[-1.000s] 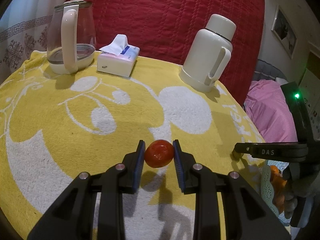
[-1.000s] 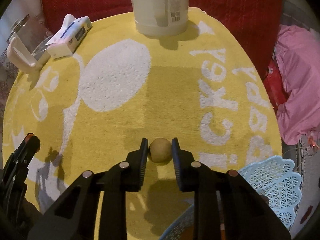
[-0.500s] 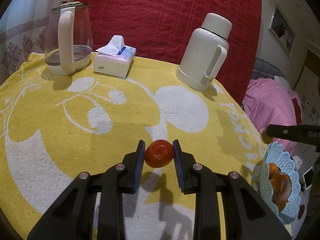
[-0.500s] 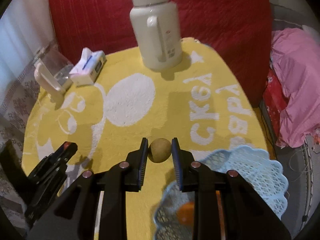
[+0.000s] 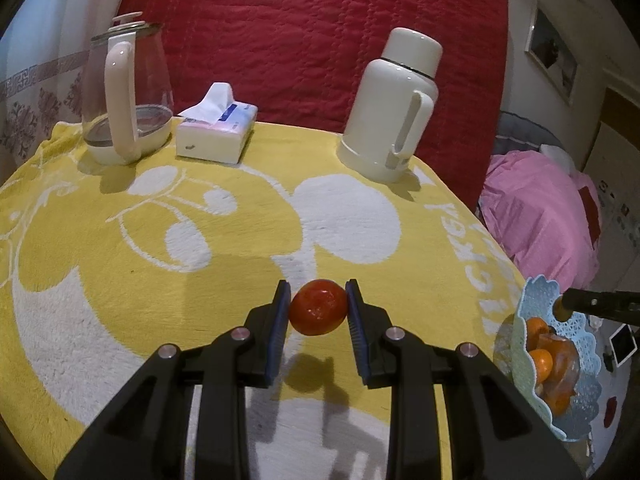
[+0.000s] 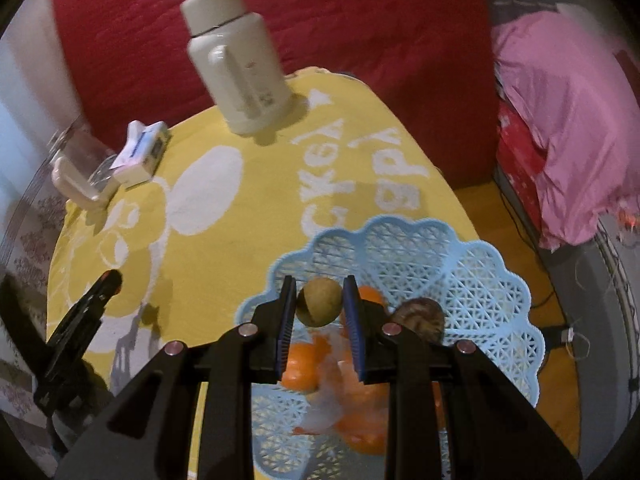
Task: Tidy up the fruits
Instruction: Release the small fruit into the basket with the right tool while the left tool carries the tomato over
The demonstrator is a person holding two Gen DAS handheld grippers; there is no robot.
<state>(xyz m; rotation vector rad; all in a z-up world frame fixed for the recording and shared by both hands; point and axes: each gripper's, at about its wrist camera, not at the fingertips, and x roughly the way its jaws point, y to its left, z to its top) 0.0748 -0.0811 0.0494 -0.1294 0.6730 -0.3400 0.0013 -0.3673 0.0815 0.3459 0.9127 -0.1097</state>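
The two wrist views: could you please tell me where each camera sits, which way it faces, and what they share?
Left wrist: on the left hand-held gripper, looking forward and down across the yellow cloth toward the red quilt; its own fingers clamp a red fruit.
Right wrist: on the right hand-held gripper, looking more steeply down over the blue basket; its fingers clamp a tan fruit.
Shared: white flask, tissue box, glass kettle, basket, and each view shows the other gripper.

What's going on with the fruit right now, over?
Left gripper shut on red fruit, above the yellow cloth. Right gripper shut on tan round fruit, over blue basket holding oranges. Nothing in the way.
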